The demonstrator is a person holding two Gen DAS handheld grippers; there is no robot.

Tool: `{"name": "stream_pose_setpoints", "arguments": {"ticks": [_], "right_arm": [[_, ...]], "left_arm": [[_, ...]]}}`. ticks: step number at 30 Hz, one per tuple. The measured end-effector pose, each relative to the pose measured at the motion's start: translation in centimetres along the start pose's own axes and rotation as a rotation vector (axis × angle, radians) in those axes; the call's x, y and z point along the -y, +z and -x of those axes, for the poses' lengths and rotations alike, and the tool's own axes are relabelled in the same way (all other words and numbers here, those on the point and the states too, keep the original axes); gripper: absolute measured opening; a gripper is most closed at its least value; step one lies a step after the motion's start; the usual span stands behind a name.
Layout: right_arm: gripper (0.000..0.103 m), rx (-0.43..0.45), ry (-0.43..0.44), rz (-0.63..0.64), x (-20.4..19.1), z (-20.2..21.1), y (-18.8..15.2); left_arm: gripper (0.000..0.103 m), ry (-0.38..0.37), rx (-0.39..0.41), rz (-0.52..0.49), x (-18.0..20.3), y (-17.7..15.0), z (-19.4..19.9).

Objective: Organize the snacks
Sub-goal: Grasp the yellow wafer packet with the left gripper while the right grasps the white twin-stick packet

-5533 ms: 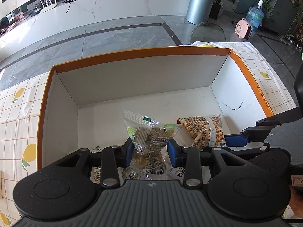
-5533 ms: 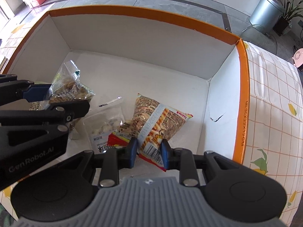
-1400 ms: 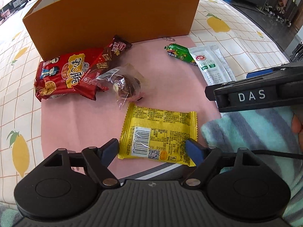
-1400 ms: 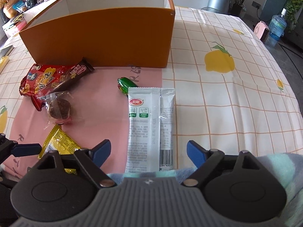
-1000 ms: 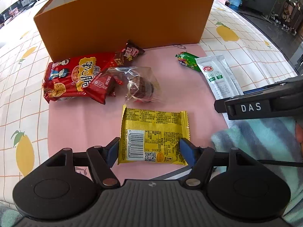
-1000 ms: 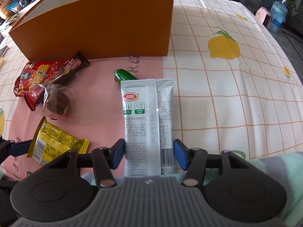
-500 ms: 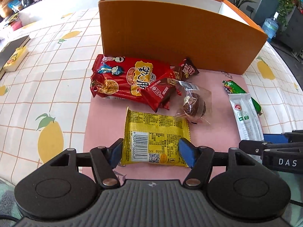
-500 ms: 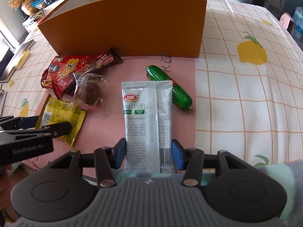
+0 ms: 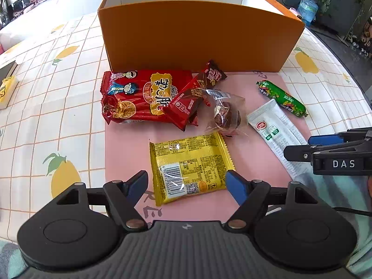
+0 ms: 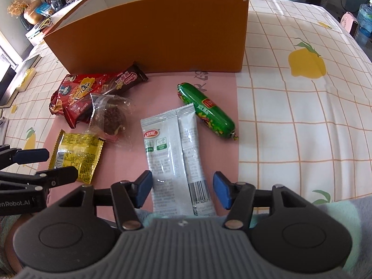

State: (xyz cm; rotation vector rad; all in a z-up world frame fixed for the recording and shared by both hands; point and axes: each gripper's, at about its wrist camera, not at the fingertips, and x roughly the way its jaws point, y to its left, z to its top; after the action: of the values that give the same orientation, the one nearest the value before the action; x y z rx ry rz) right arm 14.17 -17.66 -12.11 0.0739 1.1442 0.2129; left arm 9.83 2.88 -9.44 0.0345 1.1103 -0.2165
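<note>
You are holding the left tool (image 9: pixel 187 183) over the yellow snack packet (image 9: pixel 189 166), which is lying flat on the pink mat (image 9: pixel 125 144) with its barcode side up. The jaws have just been opening; they are standing apart now, one on each side of the packet's near end, and the blue pads (image 9: pixel 234 186) are not pressing on it.

You are keeping the right tool (image 10: pixel 182 187) over the near end of the white sachet (image 10: pixel 173 153). Its jaws have also just been opening and are standing apart. The sachet is lying between them, and whether the left pad is touching its edge I cannot tell.

Beside the sachet the green sausage (image 10: pixel 207 111) is lying at an angle. A clear wrapper with a brown cake (image 10: pixel 111 118) is sitting just beside the yellow packet, and it is touching the red noodle packet (image 9: pixel 139 95) and the dark red bar (image 9: pixel 197 88). Behind all the snacks the orange box (image 9: pixel 197 34) is standing on the table (image 10: pixel 290 107), which is covered by a lemon-patterned cloth.
</note>
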Motion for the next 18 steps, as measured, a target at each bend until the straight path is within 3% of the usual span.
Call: {"name": "stream_pose_setpoints", "arguments": {"ticks": [3,8,18], "right_arm": [[0.065,-0.008,0.002,-0.016,0.1,-0.2,0.2],[0.065,-0.017,0.007,-0.005,-0.2,-0.6,0.4],[0.066,-0.014,-0.059,0.137,-2.4,-1.2,0.0]], "left_arm": [[0.089,-0.018,0.001,0.038,-0.3,0.0,-0.4],[0.090,-0.023,0.006,0.040,-0.1,-0.1,-1.1],[0.096,0.036,0.064,0.047,0.9,0.4,-2.2]]}}
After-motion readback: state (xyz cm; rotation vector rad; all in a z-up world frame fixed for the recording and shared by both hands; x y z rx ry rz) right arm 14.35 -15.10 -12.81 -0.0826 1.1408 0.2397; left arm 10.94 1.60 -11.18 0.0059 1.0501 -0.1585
